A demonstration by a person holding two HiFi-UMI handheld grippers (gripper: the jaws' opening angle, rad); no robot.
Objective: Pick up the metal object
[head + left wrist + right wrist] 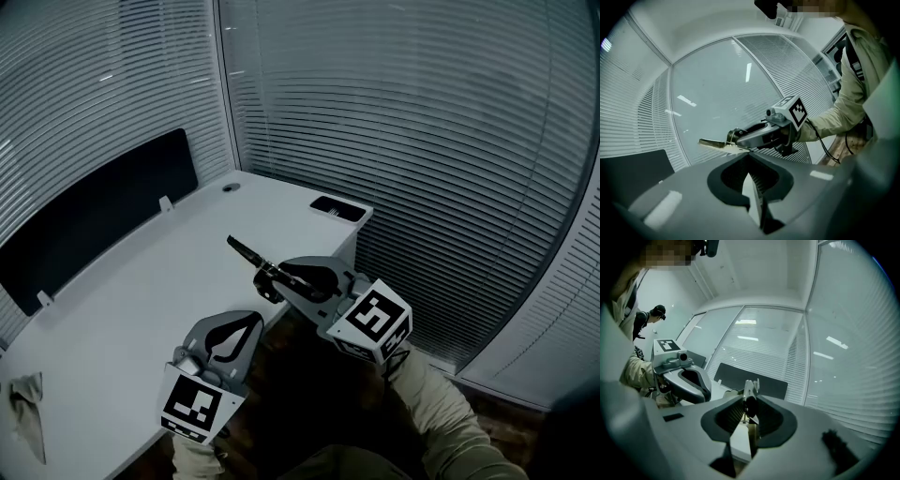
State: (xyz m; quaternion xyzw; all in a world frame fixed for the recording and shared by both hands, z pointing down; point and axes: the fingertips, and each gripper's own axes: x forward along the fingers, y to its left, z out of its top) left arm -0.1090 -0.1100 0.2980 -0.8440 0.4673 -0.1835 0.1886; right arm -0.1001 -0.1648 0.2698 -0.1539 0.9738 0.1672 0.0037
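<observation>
Metal object (247, 252), perhaps a clip, is clamped in the jaws of the right gripper (272, 278) above the tabletop (141, 300); left gripper (253, 321) jaws together.

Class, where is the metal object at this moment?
In the head view the metal object sits mid-frame, clamped in the right gripper above the near edge of the white desk.

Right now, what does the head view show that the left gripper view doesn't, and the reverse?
Head view only: the white desk top with a crumpled cloth, a round grommet and a black cable hatch.

Left gripper view only: the ceiling, and a straight look along the left gripper, jaws closed on nothing.

Both: the right gripper clamped on the metal object, the dark desk divider and the window blinds.
</observation>
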